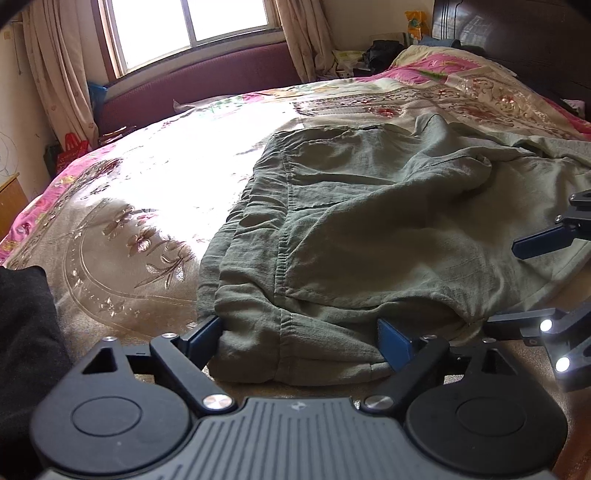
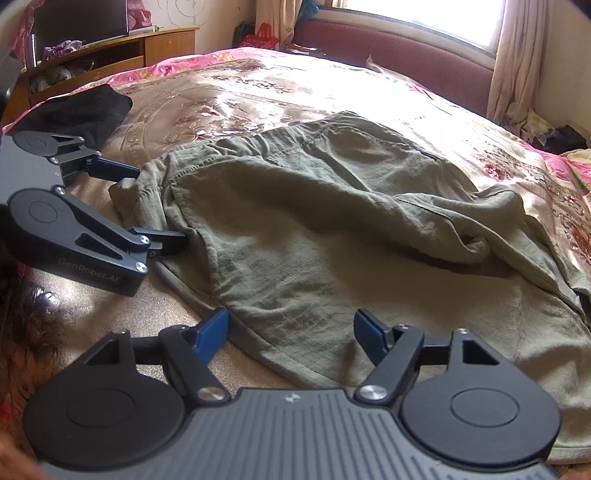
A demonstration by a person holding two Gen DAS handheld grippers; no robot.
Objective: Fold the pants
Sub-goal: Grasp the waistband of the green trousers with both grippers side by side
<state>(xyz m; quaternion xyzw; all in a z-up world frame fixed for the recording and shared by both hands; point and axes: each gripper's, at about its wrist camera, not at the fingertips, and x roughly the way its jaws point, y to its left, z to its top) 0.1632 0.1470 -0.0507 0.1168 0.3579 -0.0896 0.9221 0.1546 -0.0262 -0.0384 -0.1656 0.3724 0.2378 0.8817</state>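
Olive-green pants [image 1: 354,221] lie rumpled on the bed, one part folded over another; they also show in the right wrist view [image 2: 314,236]. My left gripper [image 1: 301,339] is open, its blue fingers on either side of the pants' near waistband corner, and it shows in the right wrist view [image 2: 159,203]. My right gripper [image 2: 291,334] is open over the pants' near edge, with cloth between the fingers. In the left wrist view, the right gripper [image 1: 517,284] shows at the right edge.
The bed has a shiny floral cover [image 1: 147,206]. A black garment [image 2: 81,110] lies near the left corner. A maroon window bench [image 1: 207,81], curtains, a wooden desk [image 2: 122,48] and a dark headboard [image 1: 517,33] surround the bed.
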